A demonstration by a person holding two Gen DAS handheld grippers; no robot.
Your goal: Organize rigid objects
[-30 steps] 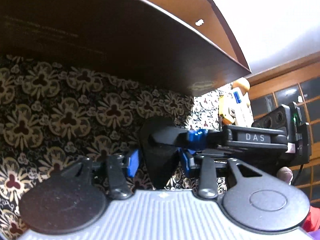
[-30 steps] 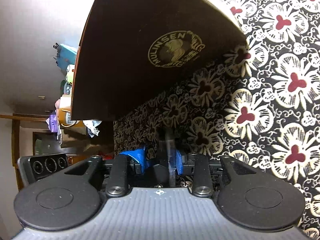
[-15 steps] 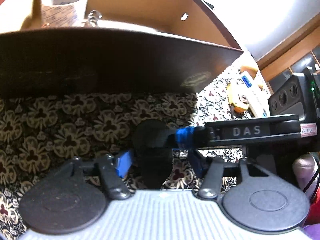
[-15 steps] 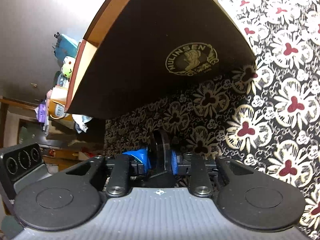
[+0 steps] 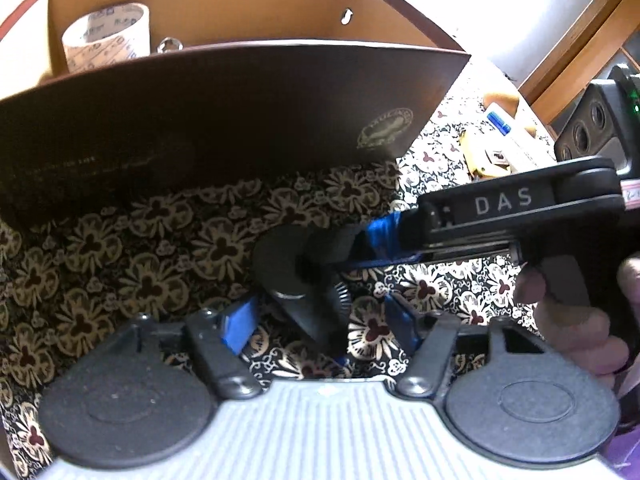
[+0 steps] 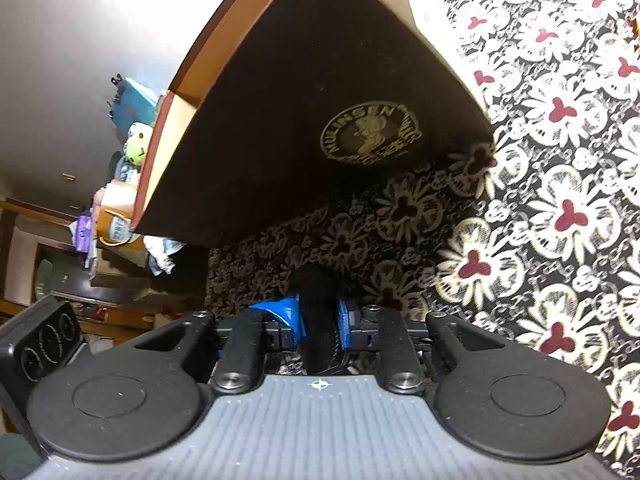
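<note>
The right tool [image 6: 318, 316] is clenched on a black, disc-like object [image 5: 298, 264] with a ribbed edge, holding it low over the patterned table [image 5: 120, 248] just in front of the brown cardboard box [image 5: 240, 112], presumably to lift it over the near wall. The left tool [image 5: 320, 320] hangs released beneath the object, its blue fingers [image 5: 240, 324] spread either side, as if ready to steady it. A tape roll [image 5: 106, 36] already sits inside the box.
</note>
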